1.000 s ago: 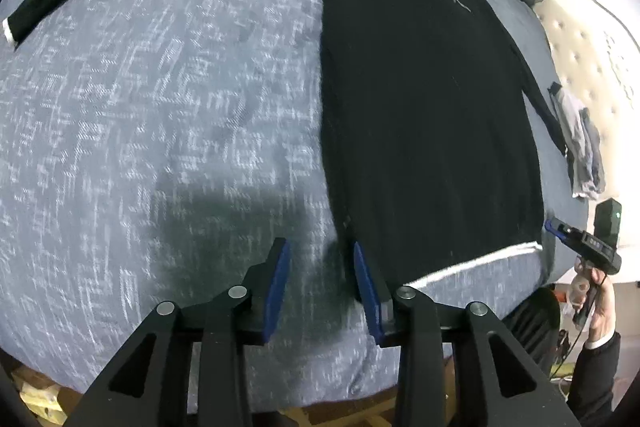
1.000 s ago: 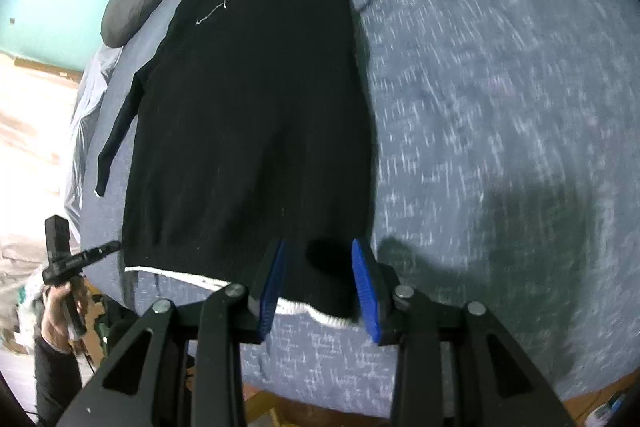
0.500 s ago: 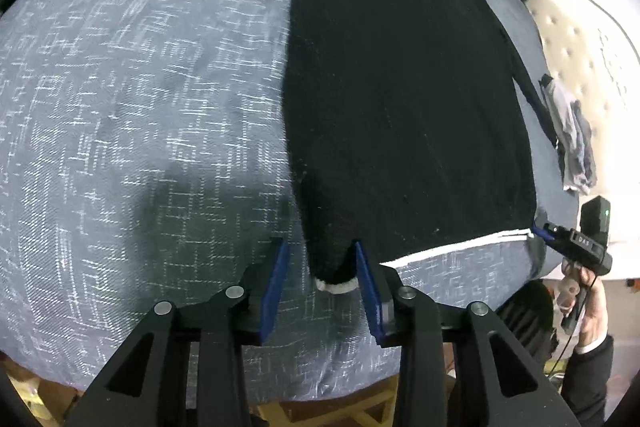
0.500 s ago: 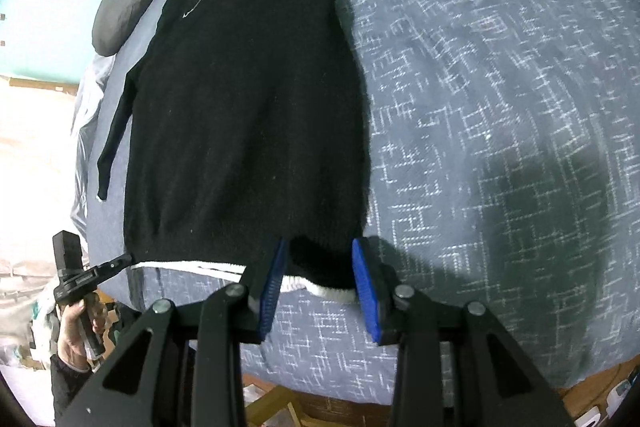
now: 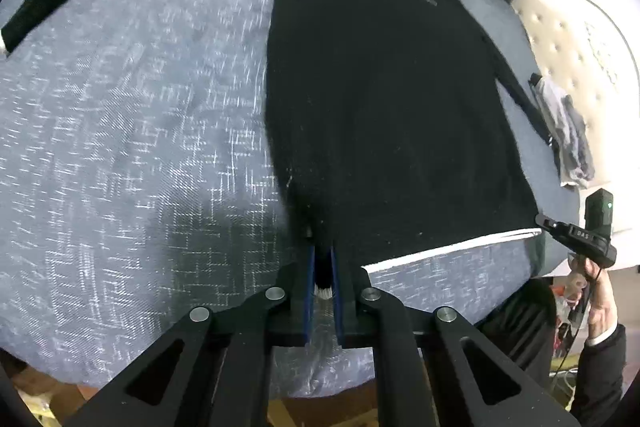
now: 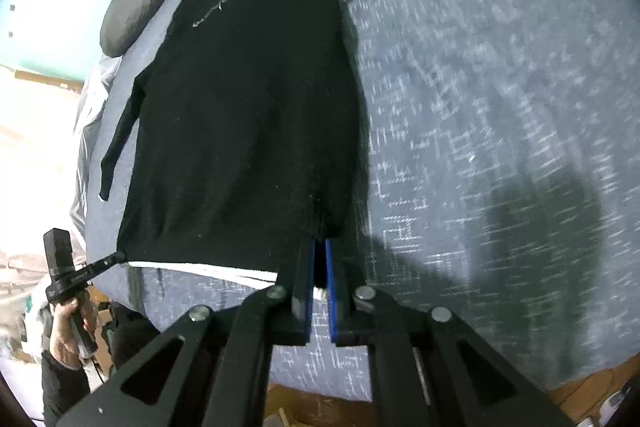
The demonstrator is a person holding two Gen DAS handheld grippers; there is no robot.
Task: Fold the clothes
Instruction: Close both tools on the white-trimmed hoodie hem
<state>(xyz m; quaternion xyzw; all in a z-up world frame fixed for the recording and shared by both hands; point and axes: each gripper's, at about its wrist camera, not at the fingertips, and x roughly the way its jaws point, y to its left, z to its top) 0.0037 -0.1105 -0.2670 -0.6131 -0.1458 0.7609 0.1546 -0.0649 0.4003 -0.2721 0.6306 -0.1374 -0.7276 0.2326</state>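
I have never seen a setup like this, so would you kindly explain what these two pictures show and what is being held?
There is no robot here: a person carries a two-finger gripper in each hand, and each gripper has a wide-angle camera looking along its fingers. One picture comes from the left gripper, the other from the right gripper. A black sweater with a white hem lies flat on a bed with a blue-grey bedspread, one sleeve stretched out sideways. Each gripper is shut on a bottom corner of the sweater. In each picture you can also see the person's other hand holding the other gripper at the far corner.
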